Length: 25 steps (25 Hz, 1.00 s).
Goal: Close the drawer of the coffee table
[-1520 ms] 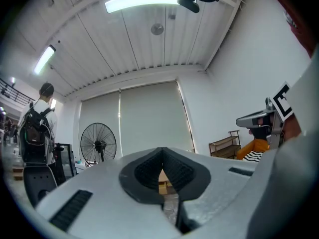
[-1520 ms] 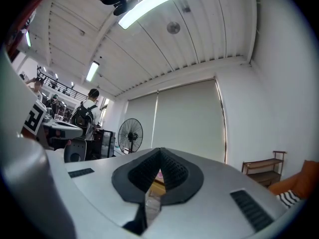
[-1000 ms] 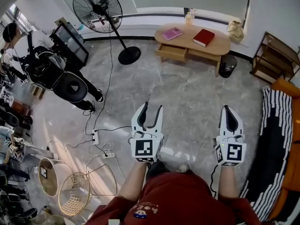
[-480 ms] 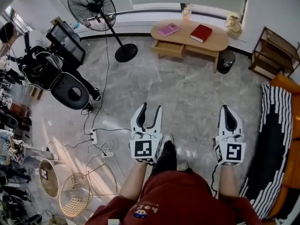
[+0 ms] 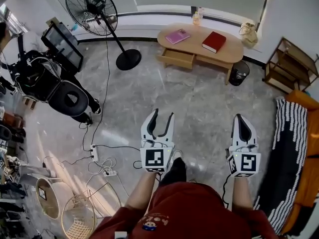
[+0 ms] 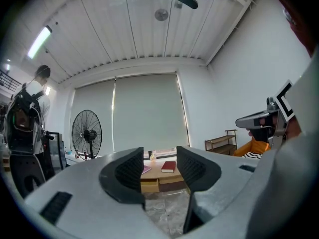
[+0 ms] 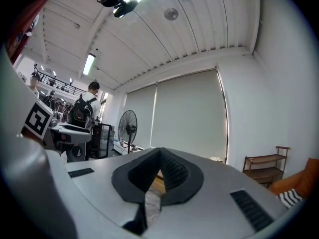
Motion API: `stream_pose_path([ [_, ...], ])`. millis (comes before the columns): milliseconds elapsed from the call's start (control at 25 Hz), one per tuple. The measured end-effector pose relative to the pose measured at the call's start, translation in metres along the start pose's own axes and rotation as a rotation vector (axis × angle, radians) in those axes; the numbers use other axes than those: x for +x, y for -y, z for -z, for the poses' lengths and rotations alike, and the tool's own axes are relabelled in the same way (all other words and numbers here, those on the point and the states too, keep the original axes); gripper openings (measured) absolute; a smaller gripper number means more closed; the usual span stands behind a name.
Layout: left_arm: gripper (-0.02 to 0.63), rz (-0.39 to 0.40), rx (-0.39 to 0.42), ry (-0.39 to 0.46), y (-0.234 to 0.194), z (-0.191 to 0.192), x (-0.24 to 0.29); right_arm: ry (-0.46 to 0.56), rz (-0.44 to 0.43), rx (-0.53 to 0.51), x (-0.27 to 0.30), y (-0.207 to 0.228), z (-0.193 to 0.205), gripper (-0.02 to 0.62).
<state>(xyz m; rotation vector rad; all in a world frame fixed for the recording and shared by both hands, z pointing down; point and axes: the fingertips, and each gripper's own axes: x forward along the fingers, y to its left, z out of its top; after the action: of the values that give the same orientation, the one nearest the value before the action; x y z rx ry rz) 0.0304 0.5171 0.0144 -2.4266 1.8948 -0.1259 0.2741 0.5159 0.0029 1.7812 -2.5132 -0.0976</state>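
The oval wooden coffee table [image 5: 230, 51] stands far across the floor by the window, with its drawer [image 5: 178, 58] pulled out on the left front. A pink book [image 5: 177, 36], a red book [image 5: 215, 41] and a bottle [image 5: 197, 18] lie on top. My left gripper [image 5: 161, 115] is held level well short of the table, jaws open and empty. In the left gripper view the table [image 6: 155, 174] and drawer [image 6: 149, 185] show between the jaws of the left gripper [image 6: 159, 166]. My right gripper [image 5: 241, 117] [image 7: 160, 156] is shut on nothing.
A standing fan [image 5: 92, 6] with a round base [image 5: 128, 60] is left of the table. A bin [image 5: 239, 72], a shelf [image 5: 289, 63] and a striped rug [image 5: 286, 148] are at the right. Cables with a power strip [image 5: 93, 153], wire baskets and a black machine [image 5: 55, 78] fill the left.
The person has stepped forward towards the table. The cables and power strip have slid lower in the head view. Both grippers travelled along, jaws unchanged.
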Motion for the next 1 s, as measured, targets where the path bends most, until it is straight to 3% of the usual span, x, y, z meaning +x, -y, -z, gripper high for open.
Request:
stream_pose_path([
  [400, 0.193, 0.006, -0.013, -0.021, -0.087, 0.011, 0.085, -0.03, -0.015, 0.005, 0.124, -0.032, -0.004, -0.003],
  [760, 0.193, 0.041, -0.04, -0.029, -0.135, 0.032, 0.145, -0.07, -0.048, -0.036, 0.201, -0.059, 0.007, -0.003],
  [1000, 0.193, 0.063, -0.034, -0.045, -0.151, 0.043, 0.165, -0.063, 0.03, -0.036, 0.217, -0.057, 0.007, -0.003],
])
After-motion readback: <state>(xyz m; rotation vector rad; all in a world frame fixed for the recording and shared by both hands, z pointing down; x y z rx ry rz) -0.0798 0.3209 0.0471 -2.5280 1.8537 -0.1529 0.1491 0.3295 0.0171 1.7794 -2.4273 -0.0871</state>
